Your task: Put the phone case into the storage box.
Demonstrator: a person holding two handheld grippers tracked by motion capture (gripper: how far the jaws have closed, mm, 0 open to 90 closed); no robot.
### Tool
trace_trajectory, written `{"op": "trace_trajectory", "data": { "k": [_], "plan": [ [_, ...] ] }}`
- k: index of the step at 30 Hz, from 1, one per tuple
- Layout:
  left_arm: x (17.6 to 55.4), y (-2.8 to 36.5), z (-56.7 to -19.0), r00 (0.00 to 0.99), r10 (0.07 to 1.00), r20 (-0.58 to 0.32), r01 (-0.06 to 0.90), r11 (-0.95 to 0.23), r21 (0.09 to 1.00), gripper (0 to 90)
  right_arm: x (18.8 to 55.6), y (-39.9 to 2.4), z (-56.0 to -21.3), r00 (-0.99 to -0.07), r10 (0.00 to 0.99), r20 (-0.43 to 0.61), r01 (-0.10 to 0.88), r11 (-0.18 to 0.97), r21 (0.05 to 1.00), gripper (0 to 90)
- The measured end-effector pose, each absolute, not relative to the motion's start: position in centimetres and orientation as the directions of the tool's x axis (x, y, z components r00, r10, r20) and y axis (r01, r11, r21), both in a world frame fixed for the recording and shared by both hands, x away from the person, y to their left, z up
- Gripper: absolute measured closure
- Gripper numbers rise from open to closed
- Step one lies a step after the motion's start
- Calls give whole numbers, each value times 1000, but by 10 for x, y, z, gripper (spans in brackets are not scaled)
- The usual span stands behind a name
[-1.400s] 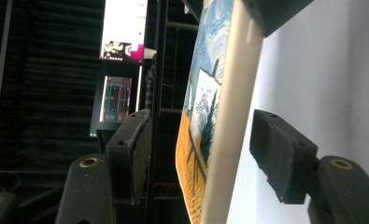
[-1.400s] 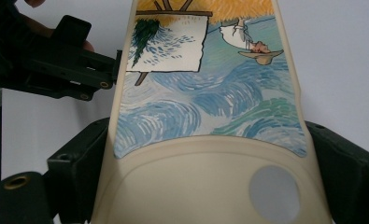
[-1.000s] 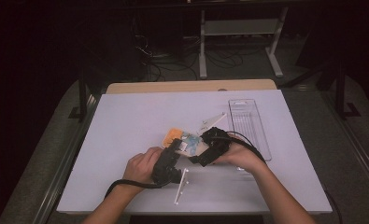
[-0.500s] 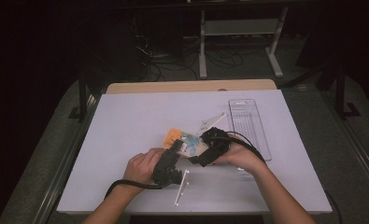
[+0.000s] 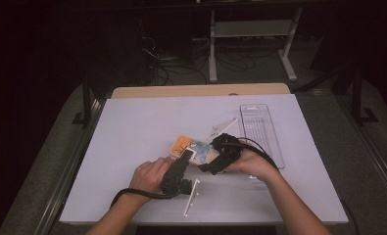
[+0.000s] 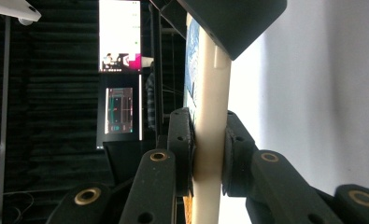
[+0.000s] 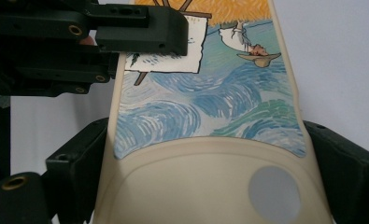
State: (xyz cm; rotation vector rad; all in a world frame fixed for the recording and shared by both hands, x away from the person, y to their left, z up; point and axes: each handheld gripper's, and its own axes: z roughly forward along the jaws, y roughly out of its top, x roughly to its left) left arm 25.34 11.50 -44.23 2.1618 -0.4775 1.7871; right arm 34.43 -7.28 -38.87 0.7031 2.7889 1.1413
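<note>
Now the left gripper [image 6: 209, 140], jaws just closing, clamps the painted case [image 5: 193, 148] by its edge; right gripper [image 7: 210, 186] holds its sides at the desk's [image 5: 132, 127] six o'clock.

High view overhead, far, facing forward-down; both gripper views close-up on phone case [image 7: 205, 116], shared.

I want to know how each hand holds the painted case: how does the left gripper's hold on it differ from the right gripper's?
The left gripper pinches the painted case across its thin edge, fingers close together, having just been closing. The right gripper spans the case's broad width, fingers far apart on the two long sides. The left takes the end with the orange picture, the right the plain cream end with the round hole. Both are shut on the case.
</note>
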Motion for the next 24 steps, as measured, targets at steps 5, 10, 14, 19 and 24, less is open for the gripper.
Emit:
{"op": "trace_trajectory", "data": {
  "k": [5,10,14,19,24],
  "plan": [
    [252,115,-441,162,-72,984,-436,-900,5,786,345,-74,-388,-895,422,143,400,623,672,86],
    [251,115,-441,159,-75,984,-434,-901,1,789,344,-74,-388,-899,418,129,386,621,682,79],
    [251,116,-440,160,-76,984,-433,-901,1,791,344,-73,-388,-901,417,118,376,618,691,76],
    [251,116,-439,162,-78,984,-430,-903,-1,793,345,-74,-387,-901,419,115,374,613,696,56],
    [253,118,-438,162,-74,984,-420,-908,1,792,345,-76,-386,-896,426,121,381,600,704,42]
  ]
}}
